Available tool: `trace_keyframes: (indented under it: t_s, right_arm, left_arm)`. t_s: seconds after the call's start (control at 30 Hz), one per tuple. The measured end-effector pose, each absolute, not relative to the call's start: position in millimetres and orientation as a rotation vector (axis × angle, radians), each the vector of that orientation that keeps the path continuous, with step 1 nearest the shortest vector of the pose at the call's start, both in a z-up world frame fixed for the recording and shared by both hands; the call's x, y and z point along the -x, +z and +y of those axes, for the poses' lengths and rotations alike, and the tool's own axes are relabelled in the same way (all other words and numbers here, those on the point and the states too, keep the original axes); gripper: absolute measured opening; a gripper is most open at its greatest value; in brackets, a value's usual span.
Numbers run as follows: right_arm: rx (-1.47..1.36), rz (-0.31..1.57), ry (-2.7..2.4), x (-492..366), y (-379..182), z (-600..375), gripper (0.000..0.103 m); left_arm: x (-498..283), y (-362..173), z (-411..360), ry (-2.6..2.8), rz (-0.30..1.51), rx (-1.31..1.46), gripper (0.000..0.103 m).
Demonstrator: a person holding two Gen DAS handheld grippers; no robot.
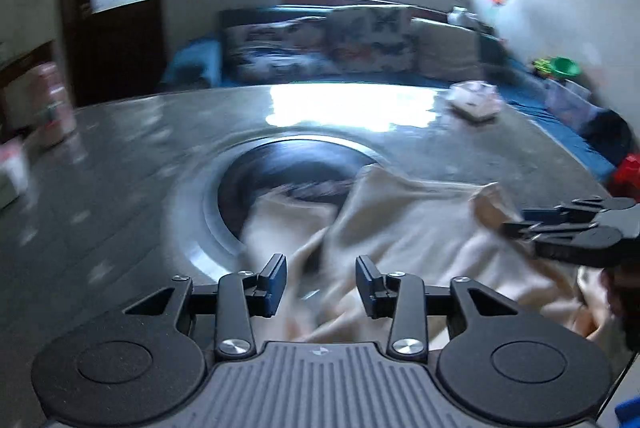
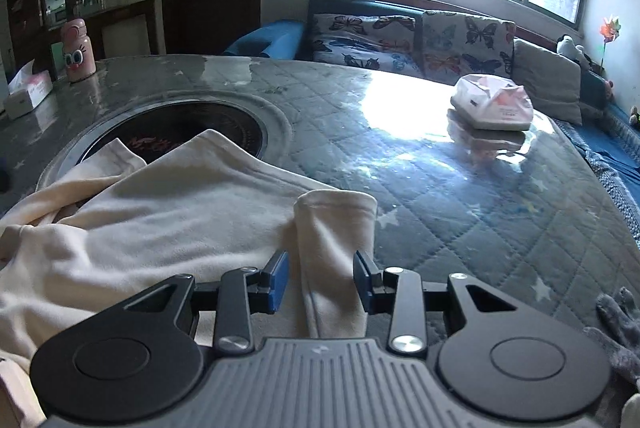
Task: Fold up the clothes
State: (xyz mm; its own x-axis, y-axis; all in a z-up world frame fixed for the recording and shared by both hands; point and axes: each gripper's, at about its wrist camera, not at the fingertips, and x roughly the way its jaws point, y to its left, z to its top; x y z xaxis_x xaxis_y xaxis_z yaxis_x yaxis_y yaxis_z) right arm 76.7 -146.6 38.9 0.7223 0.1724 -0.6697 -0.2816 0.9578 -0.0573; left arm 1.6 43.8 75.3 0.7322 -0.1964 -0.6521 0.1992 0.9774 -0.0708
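While the cream-coloured soft knit garment (image 2: 168, 211) is lying rumpled across the near part of the grey quilted table cover under its glossy clear sheet (image 2: 460, 211), both tongs are standing wide apart and holding nothing, which suits a moment of lining up on the cloth and not of carrying it. Seen from its own camera, the right gripper (image 2: 321, 280) is hovering with its blue-padded fingers (image 2: 278, 278) straddling a sleeve cuff that is pointing toward twelve o'clock, cloth lying between the jaws but not pinched; that placement looks chosen so that closing would catch the sleeve for folding inward. From the left camera, blurred as it is, the left gripper (image 1: 321, 284) is hanging open over a bunched fold of the same garment (image 1: 400, 228), with the right gripper (image 1: 568, 232) showing at three o'clock. Part of the garment is draping over the rim of the dark round recessed hob (image 2: 180, 127) at eleven o'clock, so the cloth is not lying flat. A white and pink tissue pack (image 2: 494, 105) is sitting well apart at two o'clock, clear of the working area. Whether this is a spreading-out stage or one between folds, the rumpled cloth fits both.
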Motion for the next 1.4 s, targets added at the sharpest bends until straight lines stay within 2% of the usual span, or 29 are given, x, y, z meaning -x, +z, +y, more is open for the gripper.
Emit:
trace_keyframes:
  t_s: [0.17, 0.53, 0.57, 0.67, 0.77, 1.03, 1.23, 1.4]
  right_arm:
    - [0.155, 0.730, 0.252, -80.6, 35.8, -146.0, 0.035]
    - [0.182, 0.731, 0.268, -90.2, 30.7, -141.6, 0.032]
    - [0.181, 0.730, 0.266, -90.6, 30.7, -142.7, 0.026]
    - [0.175, 0.727, 0.258, -91.7, 31.6, -146.8, 0.016]
    - [0.164, 0.712, 0.242, -89.7, 34.4, -152.3, 0.009]
    - [0.085, 0.707, 0.132, -88.3, 35.3, -178.9, 0.008]
    - [0.071, 0.737, 0.099, -87.9, 29.2, -190.6, 0.010]
    - [0.066, 0.734, 0.102, -88.6, 28.6, -189.9, 0.011]
  left_arm:
    - [-45.7, 58.5, 13.1, -0.300, 0.734, -0.030, 0.035]
    - [-98.7, 24.0, -0.4, -0.244, 0.777, -0.042, 0.035]
    - [-100.7, 21.3, -0.9, -0.243, 0.780, -0.046, 0.028]
    - [-101.6, 18.6, -2.1, -0.250, 0.777, -0.045, 0.012]
    - [-98.8, 21.2, -2.8, -0.264, 0.759, -0.037, 0.007]
    - [-58.9, 35.7, -29.8, -0.465, 0.685, -0.107, 0.009]
    - [-50.5, 39.5, -27.5, -0.529, 0.667, -0.083, 0.014]
    - [-52.5, 41.9, -23.7, -0.540, 0.658, -0.057, 0.015]
